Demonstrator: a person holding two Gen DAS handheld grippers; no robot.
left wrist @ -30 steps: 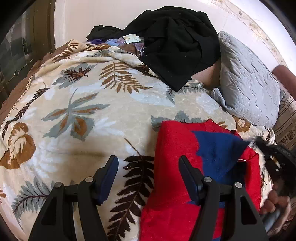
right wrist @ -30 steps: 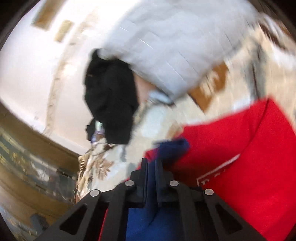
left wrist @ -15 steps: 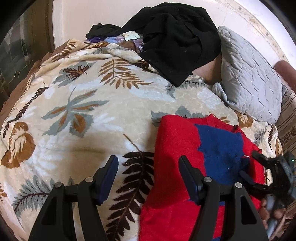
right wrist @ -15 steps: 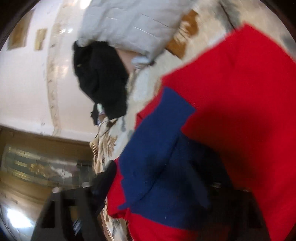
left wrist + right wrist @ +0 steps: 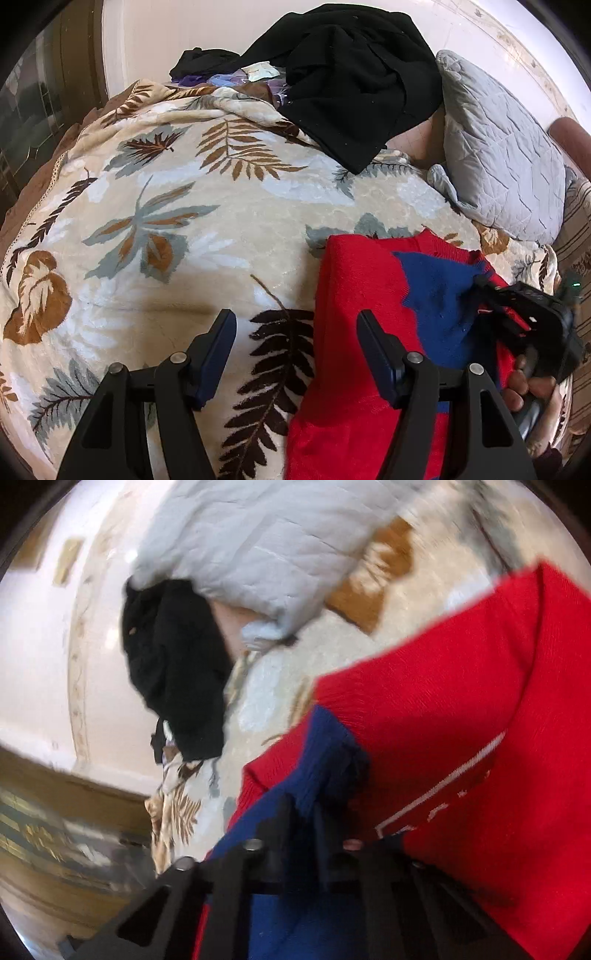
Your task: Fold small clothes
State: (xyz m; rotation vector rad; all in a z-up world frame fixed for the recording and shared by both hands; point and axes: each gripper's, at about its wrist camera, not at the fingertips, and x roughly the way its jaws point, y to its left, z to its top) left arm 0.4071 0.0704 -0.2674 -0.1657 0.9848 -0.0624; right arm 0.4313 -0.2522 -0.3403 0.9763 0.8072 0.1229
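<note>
Right hand-held gripper pinching red/blue sweater on bed.

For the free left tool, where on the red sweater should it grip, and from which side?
Probably the red sweater's folded left edge, approached from the bare blanket side. That edge runs straight and unobstructed almost between the open left tool's fingers, while the right tool is already shut on the blue sleeve opposite.
</note>
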